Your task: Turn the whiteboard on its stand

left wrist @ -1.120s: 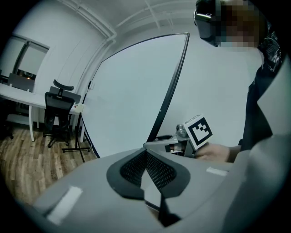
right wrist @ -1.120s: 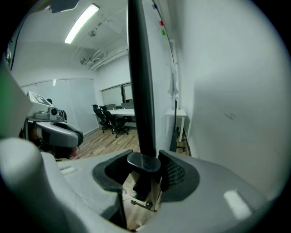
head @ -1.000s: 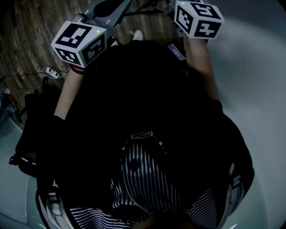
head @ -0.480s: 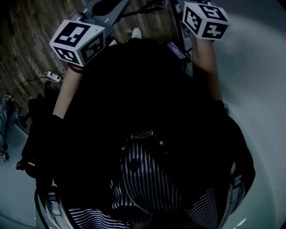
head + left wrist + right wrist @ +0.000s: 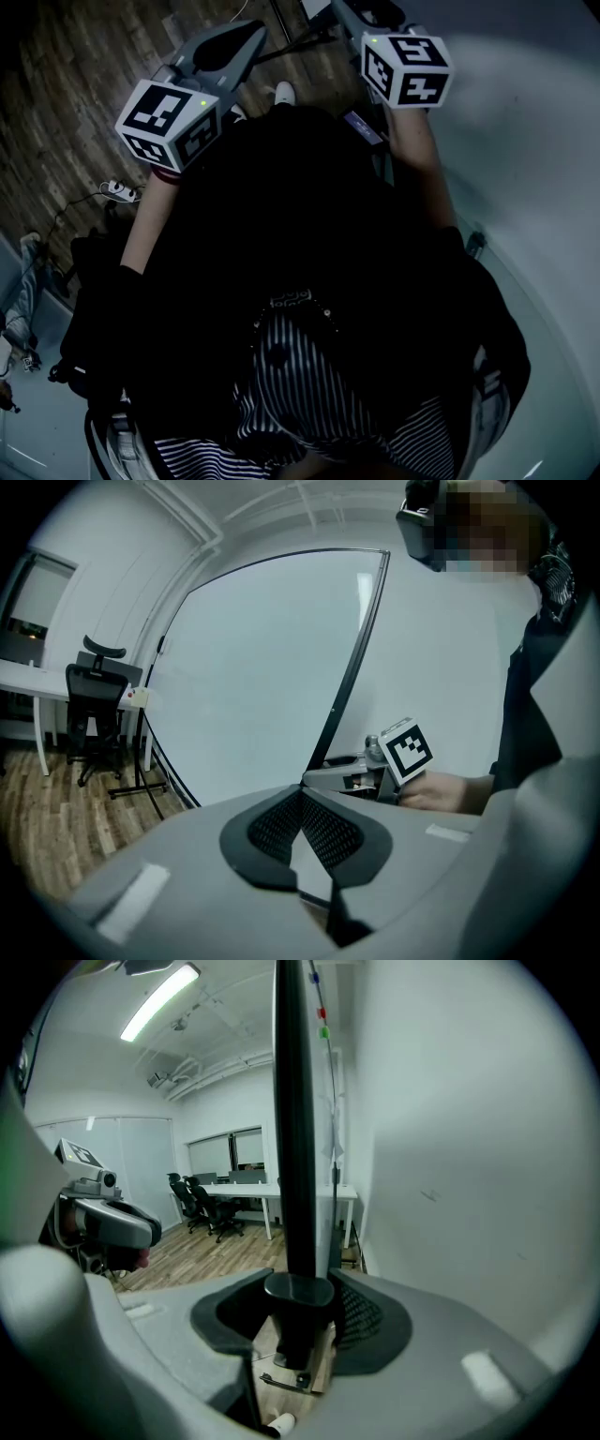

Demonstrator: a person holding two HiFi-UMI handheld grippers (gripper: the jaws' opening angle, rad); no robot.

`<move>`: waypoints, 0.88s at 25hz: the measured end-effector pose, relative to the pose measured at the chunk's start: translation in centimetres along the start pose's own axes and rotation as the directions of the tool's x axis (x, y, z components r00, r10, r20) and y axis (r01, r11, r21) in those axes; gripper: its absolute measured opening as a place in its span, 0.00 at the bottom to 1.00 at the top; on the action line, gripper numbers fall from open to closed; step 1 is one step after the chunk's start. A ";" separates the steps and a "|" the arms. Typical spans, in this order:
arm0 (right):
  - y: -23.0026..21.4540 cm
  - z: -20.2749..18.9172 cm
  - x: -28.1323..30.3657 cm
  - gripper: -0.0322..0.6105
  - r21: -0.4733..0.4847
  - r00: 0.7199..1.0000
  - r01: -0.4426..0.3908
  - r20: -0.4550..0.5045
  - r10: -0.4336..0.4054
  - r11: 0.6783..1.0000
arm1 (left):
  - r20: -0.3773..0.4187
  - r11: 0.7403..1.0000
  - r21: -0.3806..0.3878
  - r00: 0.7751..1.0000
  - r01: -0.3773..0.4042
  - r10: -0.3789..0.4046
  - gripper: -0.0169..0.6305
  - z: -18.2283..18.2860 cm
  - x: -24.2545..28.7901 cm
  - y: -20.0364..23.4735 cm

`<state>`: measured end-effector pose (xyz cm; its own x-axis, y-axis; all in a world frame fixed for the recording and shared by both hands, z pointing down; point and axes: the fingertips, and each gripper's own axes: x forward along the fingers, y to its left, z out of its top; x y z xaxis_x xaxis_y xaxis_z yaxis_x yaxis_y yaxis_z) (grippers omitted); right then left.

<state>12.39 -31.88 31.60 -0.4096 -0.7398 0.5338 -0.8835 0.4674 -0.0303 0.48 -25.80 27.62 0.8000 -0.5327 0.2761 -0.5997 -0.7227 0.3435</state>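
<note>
The whiteboard (image 5: 262,667) stands upright as a big white panel in a thin black frame (image 5: 349,667). In the right gripper view its face (image 5: 450,1147) runs away along the right, and the black frame bar (image 5: 292,1119) rises straight up between my jaws. My right gripper (image 5: 298,1290) is shut on that bar, a pad against each side. The left gripper view shows the right gripper (image 5: 328,772) at the foot of the frame edge. My left gripper (image 5: 300,797) is shut on nothing, held short of the board. In the head view its jaws (image 5: 234,42) point away from the person.
A black office chair (image 5: 94,700) and a white desk (image 5: 19,677) stand at the far left on wooden floor. More desks and chairs (image 5: 234,1190) line the room's far side. A power strip (image 5: 117,190) lies on the floor. A black stand leg (image 5: 141,771) reaches the floor beside the board.
In the head view both marker cubes have slid lower in the picture, the right one also leftward. More of the left gripper's jaws shows. The floor at the left has shifted.
</note>
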 end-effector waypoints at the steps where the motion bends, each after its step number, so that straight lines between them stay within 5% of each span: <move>1: 0.0 -0.2 -0.3 0.34 0.003 1.000 0.002 -0.003 -0.002 1.000 | -0.004 1.000 -0.001 1.000 0.002 -0.002 0.03 0.0 0.1 -0.1; 22: -2.6 -3.5 -5.7 0.37 0.029 0.998 0.060 0.004 -0.060 0.998 | -0.064 0.989 0.046 0.988 0.143 -0.140 0.03 -0.6 5.5 -5.7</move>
<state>17.84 -27.18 31.61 -0.3568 -0.7684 0.5312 -0.9127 0.4081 -0.0228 8.26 -24.39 27.69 0.8736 -0.3966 0.2822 -0.4774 -0.8112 0.3378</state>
